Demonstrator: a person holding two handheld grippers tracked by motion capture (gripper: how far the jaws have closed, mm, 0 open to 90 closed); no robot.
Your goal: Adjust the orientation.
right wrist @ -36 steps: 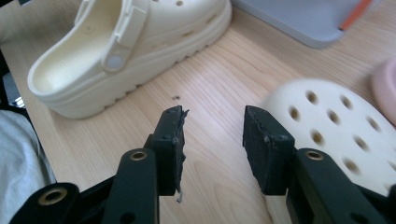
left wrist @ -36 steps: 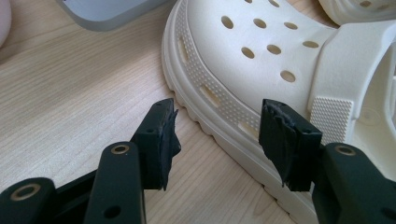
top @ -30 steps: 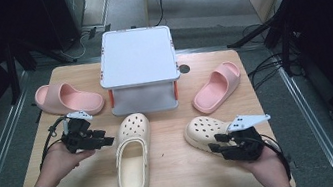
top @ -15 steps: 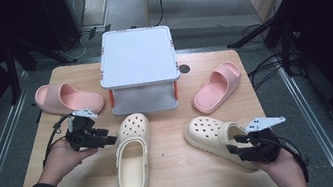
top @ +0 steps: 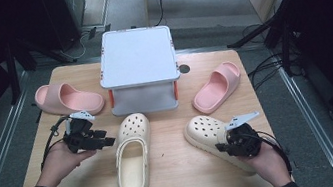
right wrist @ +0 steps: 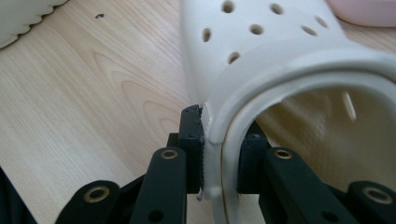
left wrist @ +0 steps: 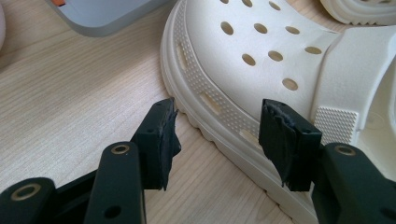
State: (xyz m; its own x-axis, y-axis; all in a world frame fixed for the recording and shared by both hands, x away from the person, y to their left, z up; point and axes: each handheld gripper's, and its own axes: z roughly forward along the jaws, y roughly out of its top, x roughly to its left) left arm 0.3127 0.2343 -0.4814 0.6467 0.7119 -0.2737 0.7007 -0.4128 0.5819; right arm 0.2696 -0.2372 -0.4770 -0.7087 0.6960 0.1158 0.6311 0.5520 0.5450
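Two cream perforated clogs lie on the wooden table [top: 178, 182]. The middle clog [top: 133, 154] points toward the box. My left gripper [top: 107, 137] sits just left of it, open. In the left gripper view the left gripper [left wrist: 219, 135] has its jaws spread on either side of the middle clog's [left wrist: 243, 65] sole edge, not pressing it. The right clog [top: 209, 135] lies at an angle. My right gripper [top: 222, 148] is shut on its near side wall. In the right gripper view the right gripper [right wrist: 219, 154] pinches the right clog's [right wrist: 261, 56] rim, one jaw outside and one inside.
A grey-white lidded box [top: 139, 70] stands at the back middle. One pink slide [top: 69, 99] lies to its left and another pink slide [top: 216, 85] to its right. Bare wood shows between the two clogs and along the front edge.
My right hand drifted right, then came back a little, and more of the right clog's toe shows now. The left gripper has hardly moved beside the middle clog.
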